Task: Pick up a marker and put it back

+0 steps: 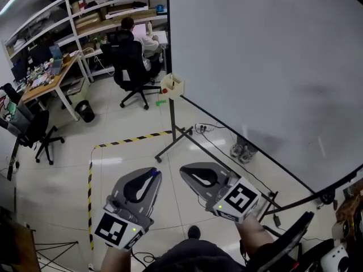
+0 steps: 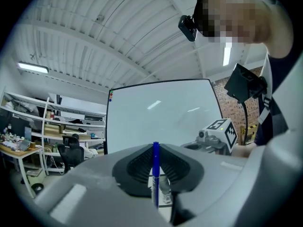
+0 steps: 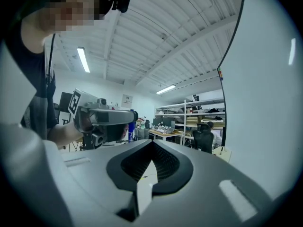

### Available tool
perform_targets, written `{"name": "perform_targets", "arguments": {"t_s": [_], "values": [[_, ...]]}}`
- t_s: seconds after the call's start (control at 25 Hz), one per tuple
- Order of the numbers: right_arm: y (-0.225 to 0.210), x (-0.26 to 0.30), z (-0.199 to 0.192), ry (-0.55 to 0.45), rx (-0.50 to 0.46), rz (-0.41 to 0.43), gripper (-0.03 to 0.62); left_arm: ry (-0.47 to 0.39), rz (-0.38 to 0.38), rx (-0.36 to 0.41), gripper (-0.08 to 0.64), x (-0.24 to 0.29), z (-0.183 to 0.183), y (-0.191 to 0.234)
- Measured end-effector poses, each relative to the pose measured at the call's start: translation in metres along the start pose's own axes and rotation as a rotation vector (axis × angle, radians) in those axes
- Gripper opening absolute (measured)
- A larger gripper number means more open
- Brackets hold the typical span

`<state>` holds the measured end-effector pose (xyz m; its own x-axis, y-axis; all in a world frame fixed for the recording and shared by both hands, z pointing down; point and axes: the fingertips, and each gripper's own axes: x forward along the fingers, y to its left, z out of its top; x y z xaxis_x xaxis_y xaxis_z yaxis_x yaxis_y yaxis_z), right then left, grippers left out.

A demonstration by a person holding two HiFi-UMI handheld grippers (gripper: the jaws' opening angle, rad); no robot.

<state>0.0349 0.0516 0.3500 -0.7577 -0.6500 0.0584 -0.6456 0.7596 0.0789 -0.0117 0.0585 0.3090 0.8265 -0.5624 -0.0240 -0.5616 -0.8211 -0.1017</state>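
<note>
Marker (image 2: 155, 174), blue, is standing upright between the jaws of the left gripper (image 2: 155, 149), which are clamping it at their tips. In the head view its blue end is poking up at the jaw tips. Right gripper (image 3: 152, 144) is hanging just beside the left one, its jaws pressed together on nothing. Both are pointing toward the whiteboard (image 1: 266, 67).

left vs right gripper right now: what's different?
The left gripper is clamped on a blue marker, which stands upright between its jaws; the right gripper holds nothing. The left gripper's jaws are parted by the marker's width; the right gripper's jaws meet at the tips. Shared: same grey build, side by side beside the whiteboard.
</note>
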Motion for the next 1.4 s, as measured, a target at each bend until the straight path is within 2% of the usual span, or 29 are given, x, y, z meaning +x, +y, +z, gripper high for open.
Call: {"name": "perform_targets", "arguments": {"t_s": [0.2,0.32,0.6,0.92,1.08,1.4], "values": [[0.064,0.001,0.005,0.012,-0.004,-0.021,0.0,-0.022,-0.016,-0.013,0.041,-0.069,0.003,-0.016],[0.102,0.0,0.005,0.024,-0.008,-0.028,0.0,-0.042,-0.022,-0.047,0.041,-0.105,0.003,-0.026],[0.155,-0.021,0.001,0.06,-0.027,-0.051,0.0,-0.05,-0.063,-0.075,0.042,-0.143,-0.002,-0.053],[0.17,-0.049,-0.001,0.063,-0.007,-0.059,0.0,-0.045,-0.07,-0.054,0.041,-0.15,-0.001,-0.08],[0.164,-0.068,-0.005,0.055,0.01,-0.061,0.0,-0.076,-0.068,-0.051,0.042,-0.137,0.004,-0.095],[0.154,-0.088,-0.012,0.043,0.043,-0.058,0.0,-0.064,-0.059,-0.032,0.041,-0.128,0.004,-0.111]]}}
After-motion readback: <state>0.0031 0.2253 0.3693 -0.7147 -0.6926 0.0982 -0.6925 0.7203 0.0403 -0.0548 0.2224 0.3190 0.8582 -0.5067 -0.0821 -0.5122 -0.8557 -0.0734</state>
